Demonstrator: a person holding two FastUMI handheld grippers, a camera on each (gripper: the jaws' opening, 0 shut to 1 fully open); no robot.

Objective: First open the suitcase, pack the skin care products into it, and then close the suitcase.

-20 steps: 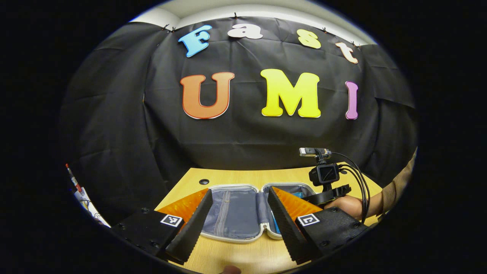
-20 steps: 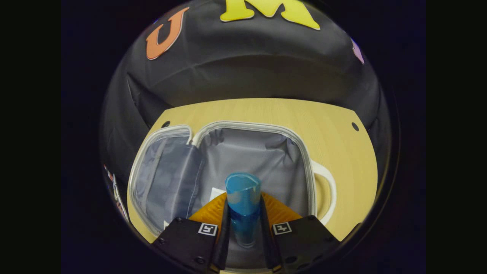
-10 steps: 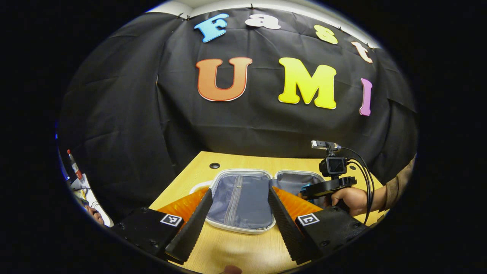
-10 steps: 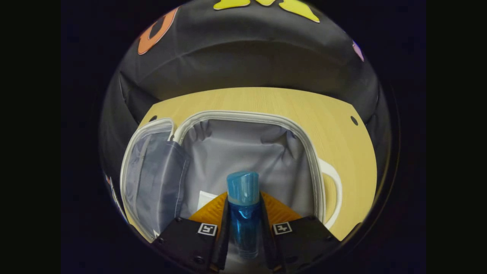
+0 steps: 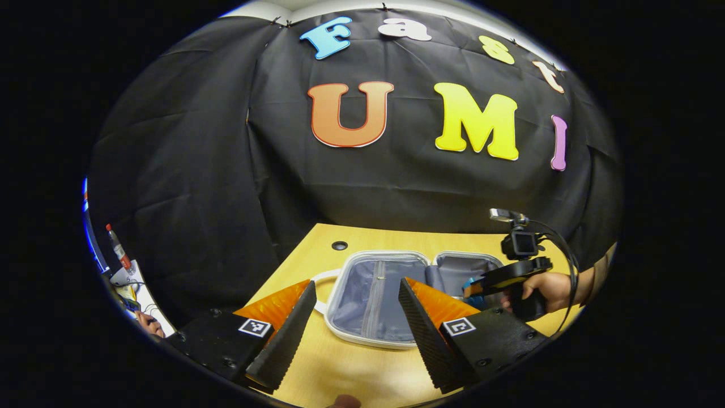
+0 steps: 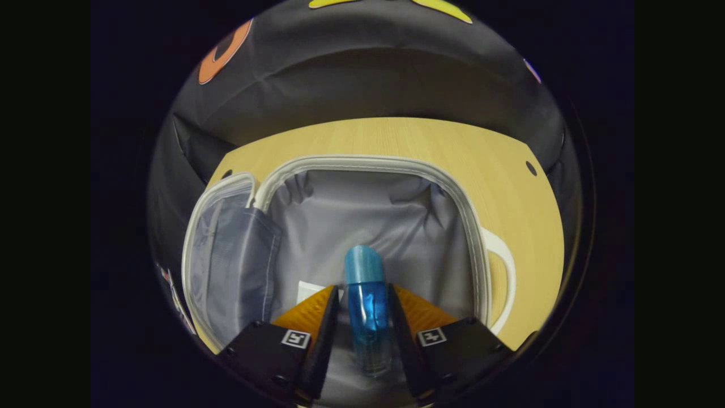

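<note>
Now the suitcase (image 6: 362,226) lies open on the table (image 6: 453,147), its lid half (image 6: 232,255) flat at 9 o'clock. Inside it, the blue bottle (image 6: 365,306) lies on the grey lining between the right tool (image 6: 362,328) fingers, which stand slightly apart from it. Nearer the front edge, the left tool (image 5: 351,323) hangs wide and empty, a white handle (image 6: 504,283) at 3 o'clock.
</note>
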